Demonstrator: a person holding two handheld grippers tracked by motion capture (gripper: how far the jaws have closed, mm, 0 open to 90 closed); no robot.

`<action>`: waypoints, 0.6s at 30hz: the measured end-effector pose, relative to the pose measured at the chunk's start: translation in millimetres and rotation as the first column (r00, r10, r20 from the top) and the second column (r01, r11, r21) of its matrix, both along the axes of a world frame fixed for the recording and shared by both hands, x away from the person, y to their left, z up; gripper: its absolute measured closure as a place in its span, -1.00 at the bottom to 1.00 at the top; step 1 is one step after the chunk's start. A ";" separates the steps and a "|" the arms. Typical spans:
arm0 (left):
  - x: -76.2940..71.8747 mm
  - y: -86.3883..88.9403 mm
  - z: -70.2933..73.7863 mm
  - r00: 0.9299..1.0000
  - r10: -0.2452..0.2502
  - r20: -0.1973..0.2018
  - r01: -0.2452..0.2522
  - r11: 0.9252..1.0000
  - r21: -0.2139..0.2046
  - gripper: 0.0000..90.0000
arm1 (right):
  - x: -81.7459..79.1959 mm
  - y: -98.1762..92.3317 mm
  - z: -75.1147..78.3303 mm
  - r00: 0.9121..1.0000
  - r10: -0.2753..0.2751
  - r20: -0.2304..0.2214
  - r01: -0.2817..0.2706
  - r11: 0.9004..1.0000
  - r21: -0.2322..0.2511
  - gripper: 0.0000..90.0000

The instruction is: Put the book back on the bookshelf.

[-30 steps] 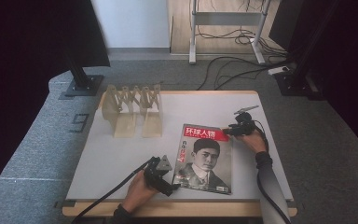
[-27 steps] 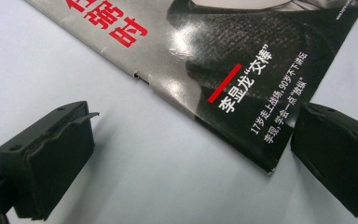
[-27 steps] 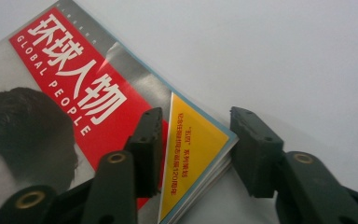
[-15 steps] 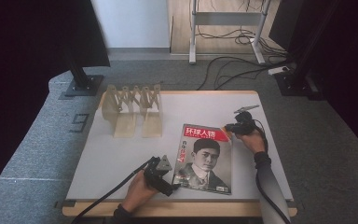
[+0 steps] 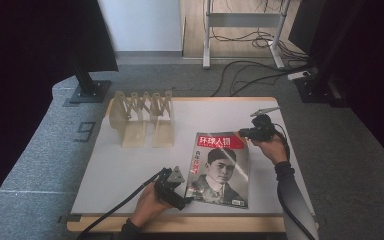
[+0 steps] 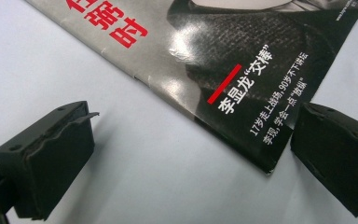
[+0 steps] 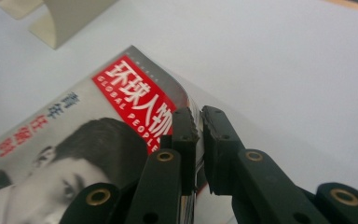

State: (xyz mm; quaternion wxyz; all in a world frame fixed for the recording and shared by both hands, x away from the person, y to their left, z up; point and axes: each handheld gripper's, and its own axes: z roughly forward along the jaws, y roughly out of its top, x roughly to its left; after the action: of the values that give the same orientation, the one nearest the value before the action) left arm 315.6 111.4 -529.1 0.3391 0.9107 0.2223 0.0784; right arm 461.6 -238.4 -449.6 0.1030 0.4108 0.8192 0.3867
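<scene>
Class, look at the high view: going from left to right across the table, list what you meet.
Wooden rack → left gripper → magazine → right gripper

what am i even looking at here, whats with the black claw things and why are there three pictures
A person sits at a white table and works with a handheld two-jaw gripper in each hand, with no robot arm involved.

The high view comes from a fixed camera above the table. The other two come from small cameras riding on the grippers, looking along their black jaws.

On the table lies a magazine with a red title band and a portrait on the cover. Behind it stands a beige folding rack.

The right gripper has just closed its jaws on the magazine's top right corner, which curls up off the table. The left gripper sits at the lower left corner of the magazine with its jaws wide open; that corner lies between them, not pinched.
</scene>
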 end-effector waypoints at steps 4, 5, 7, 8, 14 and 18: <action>0.0 0.0 0.1 1.000 0.000 -0.001 0.000 1.000 -0.001 -1.00 | -7.9 6.8 14.4 0.999 0.026 0.021 -0.025 1.000 -0.011 0.84; 0.0 0.0 0.1 1.000 0.000 -0.001 0.000 1.000 -0.001 -1.00 | -10.4 9.0 18.8 0.999 0.033 0.028 -0.033 0.999 -0.011 0.84; 0.0 0.0 0.2 1.000 0.000 -0.001 0.000 1.000 0.000 -1.00 | -14.6 12.2 26.0 0.998 0.041 0.038 -0.041 0.999 -0.008 0.85; 0.0 0.0 0.2 1.000 0.000 -0.002 0.000 1.000 0.000 -1.00 | -16.9 13.5 29.7 0.998 0.045 0.042 -0.045 0.999 -0.007 0.85; 2.1 2.4 2.1 1.000 -0.009 -0.014 0.009 1.000 -0.002 -0.96 | -29.0 19.4 53.8 0.994 0.068 0.087 -0.069 0.998 0.007 0.85; 11.6 7.6 4.8 0.998 -0.009 -0.058 0.006 0.999 -0.047 -0.97 | -37.1 22.4 69.5 0.991 0.085 0.106 -0.086 0.996 0.009 0.85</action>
State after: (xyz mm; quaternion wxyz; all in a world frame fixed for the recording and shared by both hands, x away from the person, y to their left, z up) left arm 327.2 119.1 -524.4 0.3541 0.9053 0.2303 0.0454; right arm 424.5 -216.0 -380.1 0.1266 0.3551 0.8269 0.4174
